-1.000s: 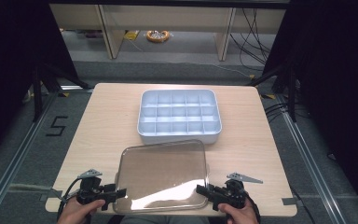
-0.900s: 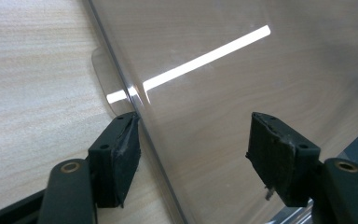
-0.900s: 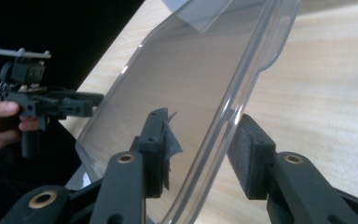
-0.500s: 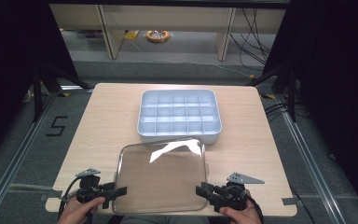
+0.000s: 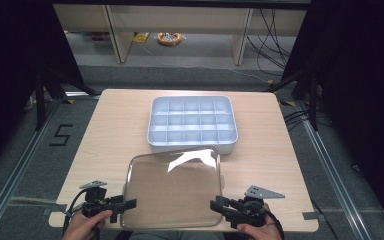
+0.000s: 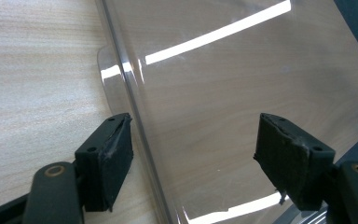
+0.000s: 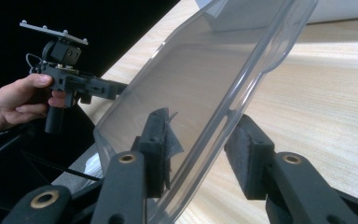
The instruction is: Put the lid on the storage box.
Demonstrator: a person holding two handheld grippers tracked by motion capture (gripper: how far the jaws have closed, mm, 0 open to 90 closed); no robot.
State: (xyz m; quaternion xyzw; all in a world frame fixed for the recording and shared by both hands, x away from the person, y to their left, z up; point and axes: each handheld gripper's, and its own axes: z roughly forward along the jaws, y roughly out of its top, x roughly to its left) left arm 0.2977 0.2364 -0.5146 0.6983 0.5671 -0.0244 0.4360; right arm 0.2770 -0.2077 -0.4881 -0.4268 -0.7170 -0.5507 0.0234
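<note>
Lid [image 5: 172, 187], clear plastic: its rim sits between your right gripper's [image 5: 219, 206] parted jaws, and your left gripper's [image 5: 128, 204] wide jaws straddle the opposite edge. Beyond the lid: grey compartment tray [image 5: 192, 124] on the wooden table [image 5: 110, 125].

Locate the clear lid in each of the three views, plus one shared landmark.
High view: clear lid low centre, between both grippers, just before the white tray.
Left gripper view: spans centre and right, its rim between the jaws.
Right gripper view: tilted through the centre, its edge between the jaws.
Shared landmark: wooden table.
</note>
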